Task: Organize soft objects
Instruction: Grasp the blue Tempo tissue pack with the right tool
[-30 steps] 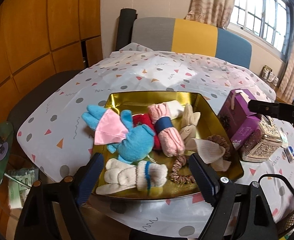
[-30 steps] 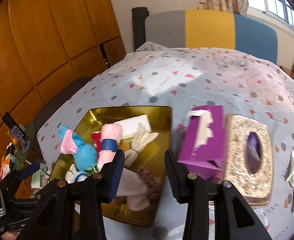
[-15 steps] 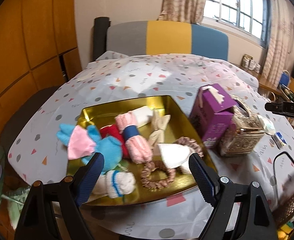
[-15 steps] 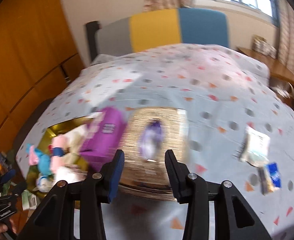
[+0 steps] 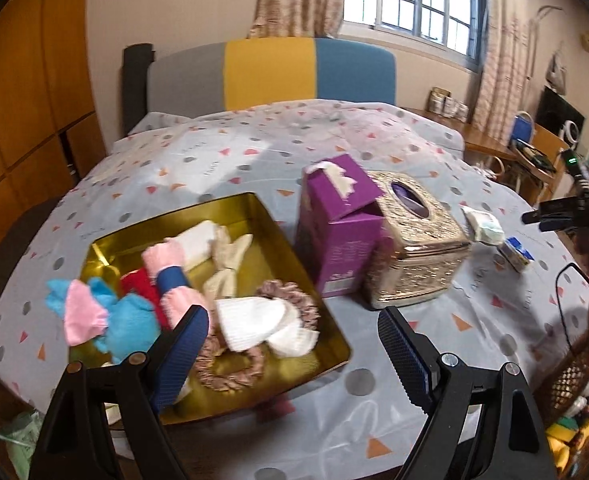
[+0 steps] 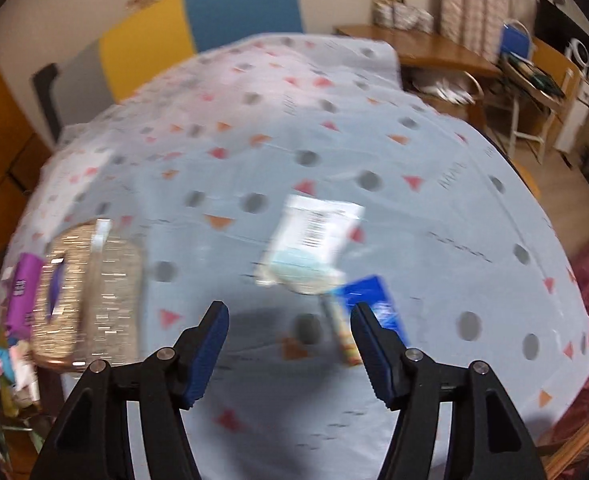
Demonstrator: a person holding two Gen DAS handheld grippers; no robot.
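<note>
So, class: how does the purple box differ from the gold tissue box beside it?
The purple box stands tall and plain-sided; the gold tissue box lies lower and is embossed all over. The purple box has a torn flap on top; the gold one has a neat oval opening. Both rest on the patterned tablecloth, touching.

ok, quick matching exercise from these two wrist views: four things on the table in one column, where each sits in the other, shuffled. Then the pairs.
Things
1. pink hair scrunchie
2. purple carton
3. white packet
4. metallic tissue box

Places
A. on the tablecloth, ahead of the open right gripper
B. between the purple carton and the white packet
C. inside the gold tray, near its front edge
D. between the gold tray and the metallic tissue box

Pairs: 1-C, 2-D, 3-A, 4-B
</note>
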